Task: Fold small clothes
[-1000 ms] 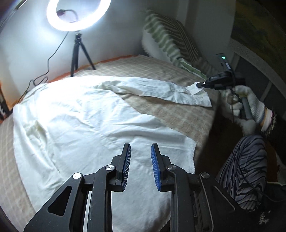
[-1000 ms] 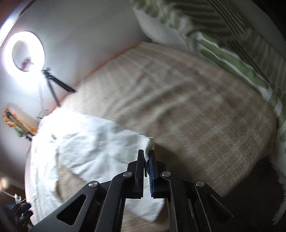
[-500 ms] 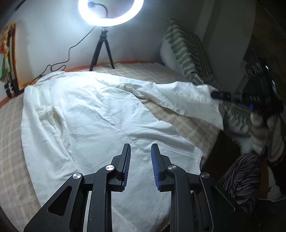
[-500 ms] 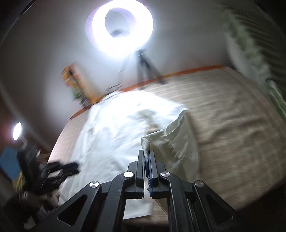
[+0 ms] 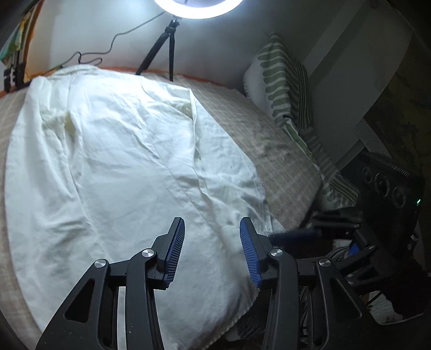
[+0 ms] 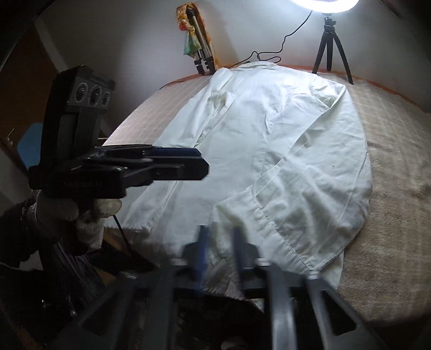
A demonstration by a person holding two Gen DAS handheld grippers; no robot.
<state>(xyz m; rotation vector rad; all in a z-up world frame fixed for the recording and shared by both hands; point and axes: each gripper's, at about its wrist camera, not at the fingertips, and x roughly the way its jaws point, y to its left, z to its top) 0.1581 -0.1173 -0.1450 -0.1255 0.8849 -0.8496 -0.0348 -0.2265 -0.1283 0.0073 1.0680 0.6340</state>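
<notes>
Since half a second ago, your right claw (image 6: 218,250) has let go of the sleeve and now sits low at the near edge of the bed, blurred, with its blue pads apart and nothing between them. That sleeve, which was lifted off to the right, now lies folded over the body of the big white cotton shirt (image 5: 121,161). Your left claw (image 5: 212,250) has opened wider; its two blue ribbed pads stand well apart above the shirt's near part, and they hold nothing.

You can see the shirt spread flat across most of the beige checked bed cover (image 5: 258,140), with its collar end toward the far wall. The folded sleeve runs down the right part of the shirt, and its cuff end lies near the bed's edge, just in front of your right claw.

From the right wrist view, your left claw shows side-on at the left, held in your white knitted glove (image 6: 89,215), out over the shirt's left edge.

A bright white ring light (image 5: 196,8) on a small black tripod (image 5: 168,45) stands at the far side of the bed. A green and white striped pillow (image 5: 285,80) leans at the right end. A second folded tripod (image 6: 202,53) rests against the wall.
</notes>
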